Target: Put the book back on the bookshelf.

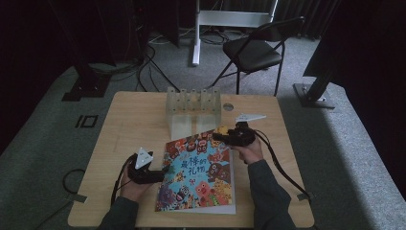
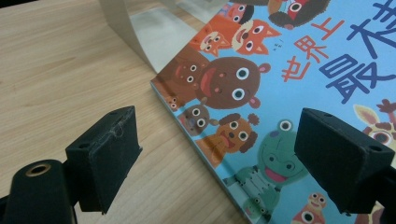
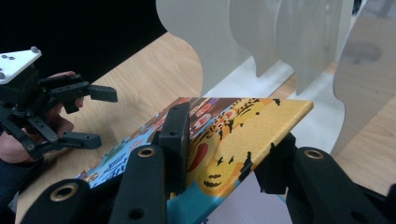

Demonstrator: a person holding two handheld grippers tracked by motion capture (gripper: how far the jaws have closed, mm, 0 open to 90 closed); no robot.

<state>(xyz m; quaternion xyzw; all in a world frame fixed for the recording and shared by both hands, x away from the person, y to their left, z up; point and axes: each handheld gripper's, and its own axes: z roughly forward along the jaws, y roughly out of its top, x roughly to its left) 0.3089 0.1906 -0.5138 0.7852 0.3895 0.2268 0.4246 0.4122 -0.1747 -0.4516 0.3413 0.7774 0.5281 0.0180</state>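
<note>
High view: picture book (image 1: 198, 175) lies flat on the wooden table (image 1: 124, 124), far corner just in front of the clear slotted rack (image 1: 193, 112). Right gripper (image 1: 225, 136) has that far-right corner; left gripper (image 1: 155, 176) sits at the book's left edge, about mid-length.

Right gripper view: jaws clamped on the book's corner, one pad on the cover, the other underneath. Corner is lifted off the table and tilted, pointing toward the rack's dividers (image 3: 280, 42).

Left gripper view: jaws wide apart, straddling the book's left edge, holding nothing. One pad over bare wood, the other over the cover.

Looks like the book is about to go into a rack slot. Risks from here, my read:
- Bite is shallow and at one corner only. Thin, floppy book will sag or twist as it comes up, and could peel out of the pads.
- Raised corner is close to the dividers. Misaligned entry would jam on a divider edge or shove the light rack backwards.
- Left gripper closing on the edge while the right lifts could bend the cover or crease pages.
- Cover looks glossy, so slip is likely under a fast lift.
</note>
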